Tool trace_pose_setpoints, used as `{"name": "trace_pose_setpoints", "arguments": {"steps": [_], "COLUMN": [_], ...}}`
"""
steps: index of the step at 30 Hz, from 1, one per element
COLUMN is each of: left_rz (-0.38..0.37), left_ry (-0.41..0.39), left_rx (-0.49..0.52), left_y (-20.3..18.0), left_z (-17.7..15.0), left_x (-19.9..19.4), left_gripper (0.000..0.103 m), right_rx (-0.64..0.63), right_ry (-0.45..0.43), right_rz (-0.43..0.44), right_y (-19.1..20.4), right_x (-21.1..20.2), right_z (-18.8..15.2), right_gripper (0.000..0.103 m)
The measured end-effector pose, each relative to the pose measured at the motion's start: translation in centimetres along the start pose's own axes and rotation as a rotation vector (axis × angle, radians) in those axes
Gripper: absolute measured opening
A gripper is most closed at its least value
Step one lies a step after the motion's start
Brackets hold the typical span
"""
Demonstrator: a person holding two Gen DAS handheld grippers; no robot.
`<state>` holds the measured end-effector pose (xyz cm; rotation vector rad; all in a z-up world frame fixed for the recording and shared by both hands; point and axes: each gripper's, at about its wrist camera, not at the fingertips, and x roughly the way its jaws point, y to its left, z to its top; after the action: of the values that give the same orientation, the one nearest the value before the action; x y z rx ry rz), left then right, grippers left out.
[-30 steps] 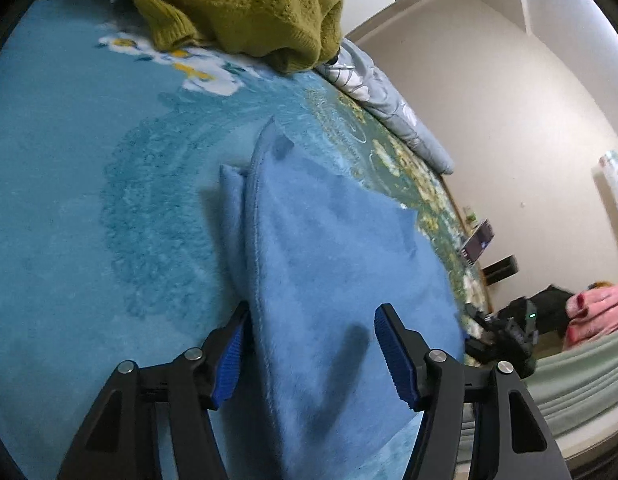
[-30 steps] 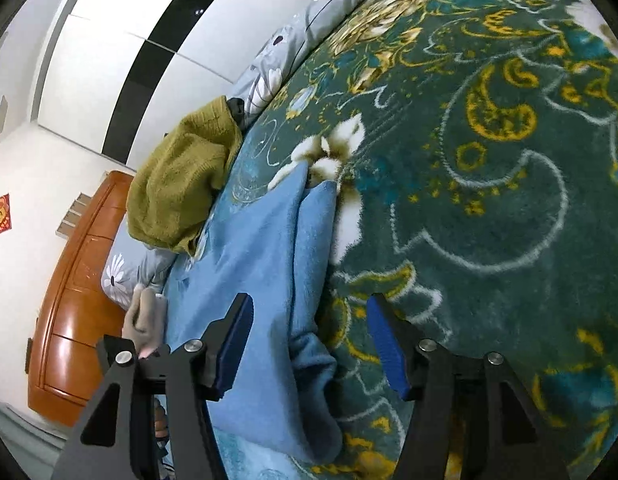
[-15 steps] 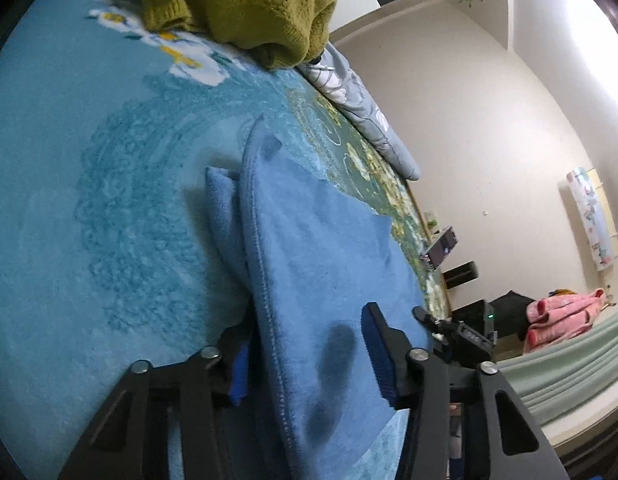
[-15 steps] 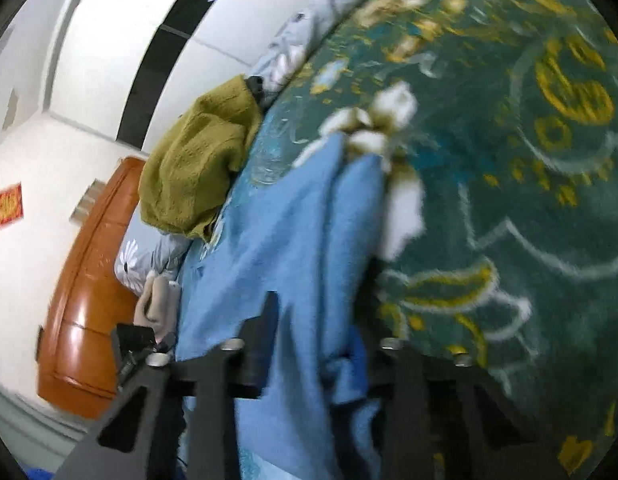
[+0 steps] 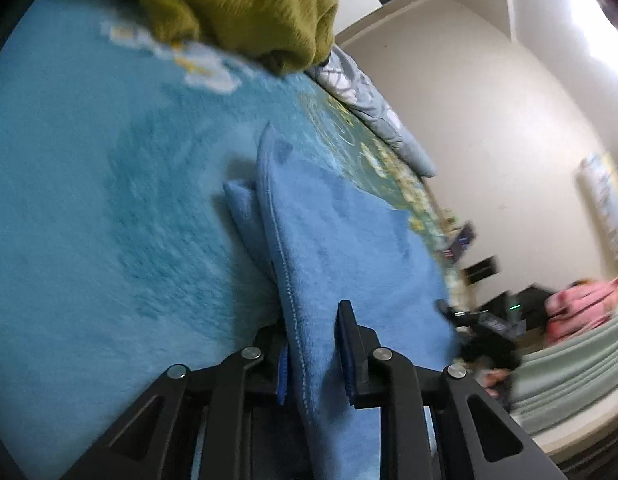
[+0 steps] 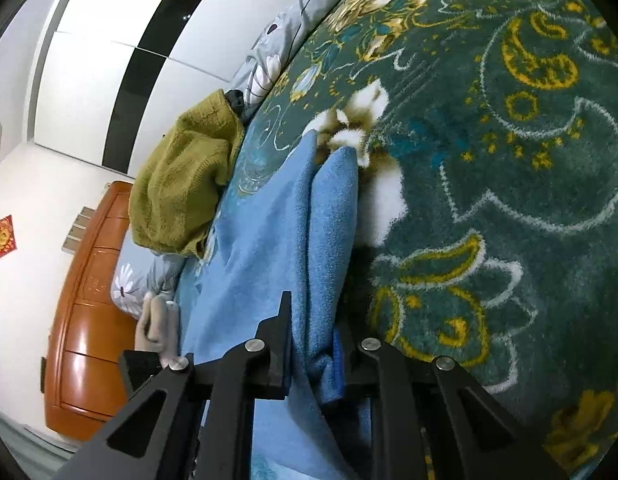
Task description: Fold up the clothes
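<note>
A blue fleece cloth lies partly folded on a patterned teal bedspread. My left gripper is shut on its near stitched edge, with the cloth pinched between the blue pads. In the right wrist view the same blue cloth runs away from me in a long fold. My right gripper is shut on the bunched near end of that fold. The cloth's far corner rests by a white flower in the bedspread.
An olive knitted sweater is heaped at the far side, also in the right wrist view. A grey floral quilt lies along the bed edge. A wooden headboard stands beyond. Pink clothes lie across the room.
Both grippers moved forward onto the blue cloth and closed on it, left on the stitched edge, right on the bunched fold. They were open a second ago.
</note>
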<state>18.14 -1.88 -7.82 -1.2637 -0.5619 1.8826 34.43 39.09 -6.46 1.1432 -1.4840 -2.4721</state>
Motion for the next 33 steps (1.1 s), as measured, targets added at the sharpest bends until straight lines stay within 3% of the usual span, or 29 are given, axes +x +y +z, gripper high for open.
{"name": "trace_pose_setpoints", "arguments": {"steps": [4,6,8,10,12,15,19,20,22,25,28,33], "left_rz": [0.194,0.174,0.094,0.095,0.189,0.245,0.488,0.458,0.283,0.246,0.234,0.332], "left_ry": [-0.098,-0.105,-0.063,-0.011,-0.031,-0.172,-0.291,-0.279,-0.234,-0.194,-0.145,-0.028], "left_rx": [0.123,0.188,0.232,0.272,0.325,0.353,0.340,0.302,0.229,0.333,0.458,0.535], "left_y": [-3.6,-5.8,-8.2,-10.5,-12.1,-13.4,-11.4,-10.1,-8.2,-9.5,-11.3,-11.7], "left_z": [0.1,0.1,-0.1,-0.7,-1.3,-1.4,0.3,0.7,0.9,0.1,-0.6,-0.8], "left_x": [-2.2,-2.2,-0.7,2.0,3.3,1.6,-0.4,-1.0,-2.0,-1.2,0.6,4.9], "left_gripper": [0.023,0.023,0.023,0.023,0.022,0.023,0.023,0.023,0.025,0.038,0.052,0.050], "right_rx": [-0.009,-0.032,-0.045,-0.044,-0.043,-0.053,-0.075,-0.073,-0.064,-0.053,-0.041,-0.037], "right_ry": [0.006,0.010,0.016,0.014,0.012,0.011,0.017,0.017,0.017,0.022,0.027,0.032], "right_rz": [-0.023,-0.034,-0.050,-0.053,-0.057,-0.069,-0.082,-0.080,-0.073,-0.065,-0.056,-0.049], "right_y": [0.7,1.2,1.6,1.7,1.9,2.7,3.4,3.4,3.1,2.7,2.4,2.2], "right_x": [0.0,-0.2,-0.1,-0.3,-0.5,-0.8,-0.6,-0.5,-0.5,-0.4,-0.5,-0.5], "right_z": [0.2,0.2,0.2,0.2,0.2,0.2,0.2,0.2,0.1,0.0,-0.1,0.0], "right_gripper": [0.015,0.015,0.015,0.015,0.015,0.015,0.015,0.015,0.015,0.015,0.015,0.015]}}
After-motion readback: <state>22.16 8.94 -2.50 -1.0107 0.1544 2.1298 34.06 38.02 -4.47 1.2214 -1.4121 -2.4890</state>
